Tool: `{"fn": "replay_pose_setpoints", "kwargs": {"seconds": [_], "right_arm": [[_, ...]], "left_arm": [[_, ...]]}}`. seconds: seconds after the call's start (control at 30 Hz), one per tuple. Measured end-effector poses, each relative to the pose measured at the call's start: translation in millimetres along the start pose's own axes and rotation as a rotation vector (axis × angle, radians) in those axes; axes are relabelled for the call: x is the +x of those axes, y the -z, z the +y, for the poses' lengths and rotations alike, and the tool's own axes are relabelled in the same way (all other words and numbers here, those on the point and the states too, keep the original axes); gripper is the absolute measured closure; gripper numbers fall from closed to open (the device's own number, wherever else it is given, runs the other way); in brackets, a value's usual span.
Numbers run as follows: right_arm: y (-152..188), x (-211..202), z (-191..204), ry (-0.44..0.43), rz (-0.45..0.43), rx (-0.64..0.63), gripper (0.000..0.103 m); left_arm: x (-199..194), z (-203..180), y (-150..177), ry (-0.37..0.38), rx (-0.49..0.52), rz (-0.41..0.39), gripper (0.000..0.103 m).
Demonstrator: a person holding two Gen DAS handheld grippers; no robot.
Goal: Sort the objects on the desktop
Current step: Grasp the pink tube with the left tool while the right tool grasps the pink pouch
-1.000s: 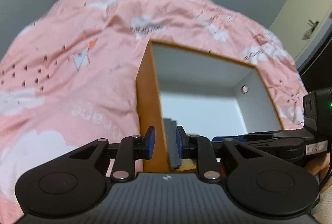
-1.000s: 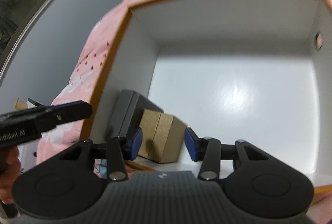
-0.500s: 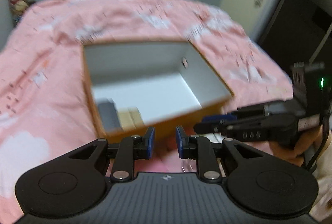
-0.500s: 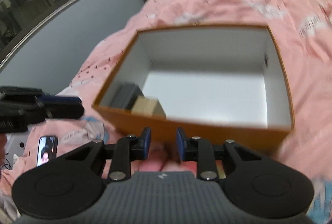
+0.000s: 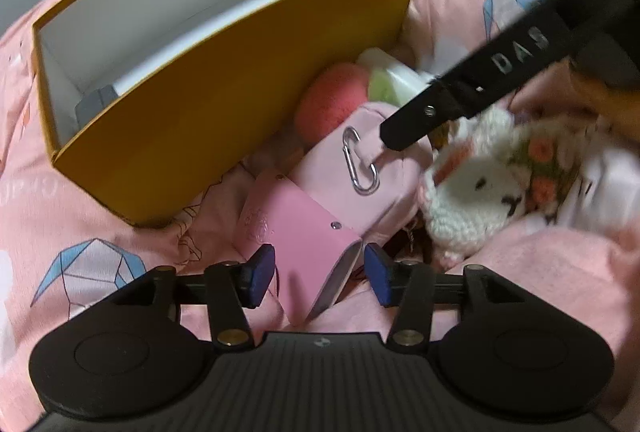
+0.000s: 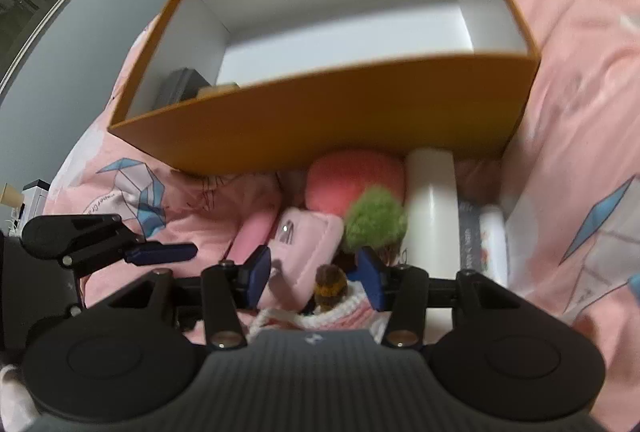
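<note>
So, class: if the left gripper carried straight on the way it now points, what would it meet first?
Most likely the pink case: it already lies between the opening jaws of the left gripper, pads not yet touching. Beyond it lies the pink pouch.

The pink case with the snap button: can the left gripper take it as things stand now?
Probably yes. The left gripper is opening, with the end of the pink case between its pads, untouched. Nothing blocks it; the right gripper's finger lies over the pink pouch behind.

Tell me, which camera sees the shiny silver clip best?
The left wrist view. There the silver clip shows whole and sharp, hooked to the pink pouch. The right wrist view shows that pouch but no clip.
</note>
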State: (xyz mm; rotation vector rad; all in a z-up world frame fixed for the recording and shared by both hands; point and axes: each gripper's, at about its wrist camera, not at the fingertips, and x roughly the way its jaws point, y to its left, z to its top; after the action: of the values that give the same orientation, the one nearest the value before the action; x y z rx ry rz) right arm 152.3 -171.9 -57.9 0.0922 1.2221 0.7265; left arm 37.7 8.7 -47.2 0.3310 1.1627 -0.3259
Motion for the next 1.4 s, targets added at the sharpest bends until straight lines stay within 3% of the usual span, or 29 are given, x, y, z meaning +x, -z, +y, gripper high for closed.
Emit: {"fn": "replay_pose_setpoints", "kwargs": {"seconds": [0.3, 0.4, 0.47, 0.57, 0.67, 0.8, 1.03, 1.2, 1.4], "right_arm": [[-5, 26, -13, -0.089, 0.058, 0.088, 0.053], [-9, 33, -11, -0.103, 0.080, 0.092, 0.065], [-10, 30, -2, -0.084, 0.070, 0.046, 0.066], [-8, 22, 12, -0.067, 0.042, -0.035, 0.069], [-8, 12, 26, -0.081, 0.010, -0.118, 0.077], [-4, 9, 46, -0.112, 0.039, -0.242, 0.078], [-6, 28, 67, -0.064, 0.146, -0.378, 0.070], [-23, 29, 70, -0.015, 0.169, -0.439, 0.050], [-44, 42, 76, 0.031, 0.197, -0.507, 0.046]], "left_arm": [[21, 1, 7, -0.002, -0.022, 0.034, 0.045], [22, 5, 11, -0.012, -0.050, 0.041, 0.048], [18, 12, 14, 0.018, -0.081, 0.031, 0.060], [10, 21, 19, 0.022, -0.122, 0.016, 0.065], [2, 37, 27, 0.024, -0.198, 0.014, 0.068], [-10, 61, 38, 0.036, -0.315, 0.017, 0.068], [-13, 73, 55, 0.040, -0.393, 0.037, 0.068], [2, 72, 34, 0.060, -0.422, 0.048, 0.068], [3, 75, 32, 0.078, -0.432, 0.058, 0.068]]}}
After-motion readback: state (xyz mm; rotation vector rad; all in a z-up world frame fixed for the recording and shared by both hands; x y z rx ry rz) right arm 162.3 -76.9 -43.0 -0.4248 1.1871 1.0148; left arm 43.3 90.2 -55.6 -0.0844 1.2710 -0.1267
